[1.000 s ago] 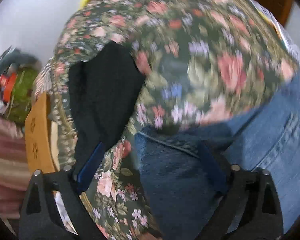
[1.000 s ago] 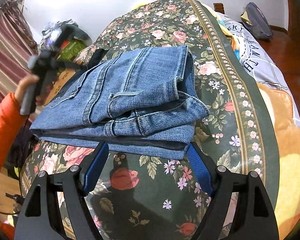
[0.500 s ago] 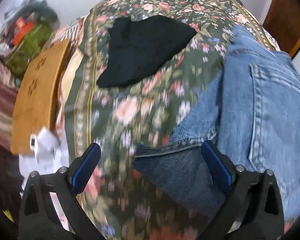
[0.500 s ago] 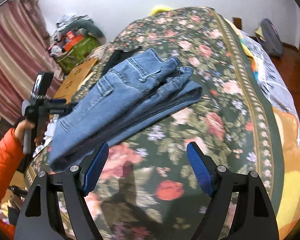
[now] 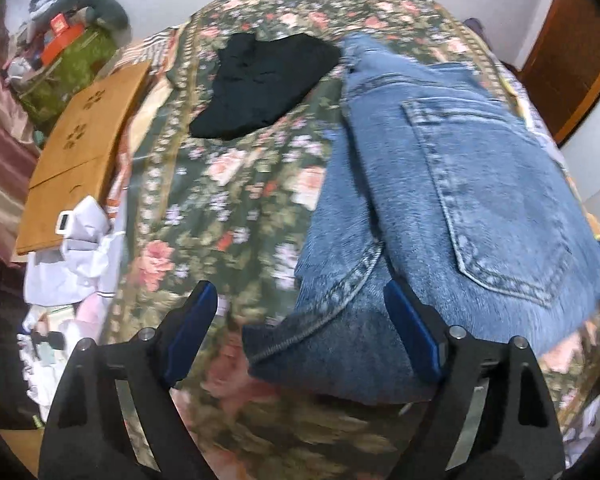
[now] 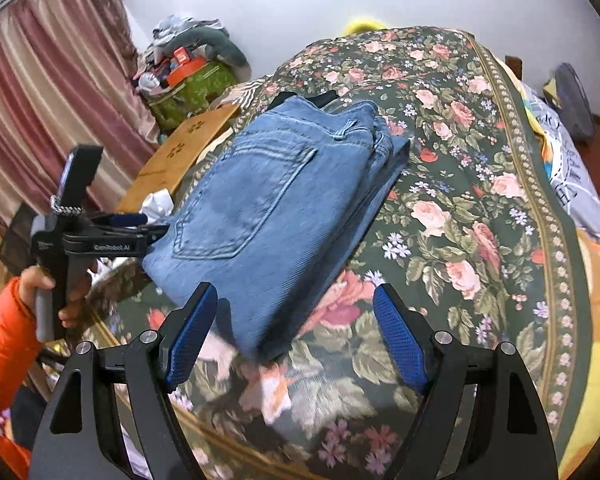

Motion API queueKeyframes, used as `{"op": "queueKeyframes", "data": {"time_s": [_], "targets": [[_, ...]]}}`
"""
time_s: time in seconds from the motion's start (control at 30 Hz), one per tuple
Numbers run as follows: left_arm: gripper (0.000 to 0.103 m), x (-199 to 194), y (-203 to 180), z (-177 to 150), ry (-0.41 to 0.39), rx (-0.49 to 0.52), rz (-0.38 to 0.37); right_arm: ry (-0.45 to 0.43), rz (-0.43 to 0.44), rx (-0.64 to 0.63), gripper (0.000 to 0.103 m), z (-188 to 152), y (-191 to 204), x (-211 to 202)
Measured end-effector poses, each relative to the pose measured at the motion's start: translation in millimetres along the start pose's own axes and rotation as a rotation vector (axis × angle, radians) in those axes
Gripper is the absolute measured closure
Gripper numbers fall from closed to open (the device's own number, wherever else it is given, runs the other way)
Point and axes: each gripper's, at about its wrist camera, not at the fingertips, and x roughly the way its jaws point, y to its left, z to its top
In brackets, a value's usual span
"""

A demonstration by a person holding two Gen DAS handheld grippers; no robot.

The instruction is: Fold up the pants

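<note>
Left wrist view: left gripper [image 5: 300, 326] closing, wide, around jeans [image 5: 440, 208] corner.

We're seeing folded pants [image 6: 268, 208] in mid-blue denim, matt and a bit fuzzy, with raised stitching on the pocket. Under them the bed cover [image 6: 460, 216] looks like soft woven floral cloth. Behind the pants lies a black garment [image 5: 260, 84], matt knit. Beside the bed, left of the pants, a cardboard box [image 5: 80, 148] looks smooth. Gripper pads [image 6: 190, 336] are textured blue rubber on matt black plastic.
</note>
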Motion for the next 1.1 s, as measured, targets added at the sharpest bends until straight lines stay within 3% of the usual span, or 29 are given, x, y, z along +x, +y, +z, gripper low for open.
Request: {"op": "queueKeyframes", "data": {"time_s": [0.13, 0.2, 0.33, 0.43, 0.7, 0.83, 0.9, 1.1], "targets": [[0.017, -8, -10, 0, -0.043, 0.028, -0.001, -0.013, -0.033, 0.020, 0.031, 0, -11, 1], [0.017, -12, -10, -2, -0.074, 0.044, 0.011, -0.008, -0.043, 0.038, 0.046, -1, -17, 6], [0.018, -12, -1, -11, -0.096, 0.065, 0.031, 0.017, -0.007, 0.036, 0.065, -5, -19, 17], [0.018, -10, 9, -15, -0.086, 0.030, 0.006, 0.017, -0.065, -0.074, 0.065, -8, -7, 19], [0.019, -28, 14, -12, -0.123, 0.044, 0.021, 0.054, -0.031, -0.041, 0.065, 5, -16, 11], [0.018, -43, 14, 14, -0.203, 0.059, 0.023, 0.023, -0.064, -0.032, 0.064, 27, -24, 6], [0.015, -46, 11, 36, -0.241, 0.074, 0.021, -0.004, -0.071, -0.017, 0.059, 45, -31, 6], [0.009, -30, -4, 98, -0.289, 0.123, 0.003, -0.043, -0.102, -0.023, 0.053, 89, -45, 31]]}}
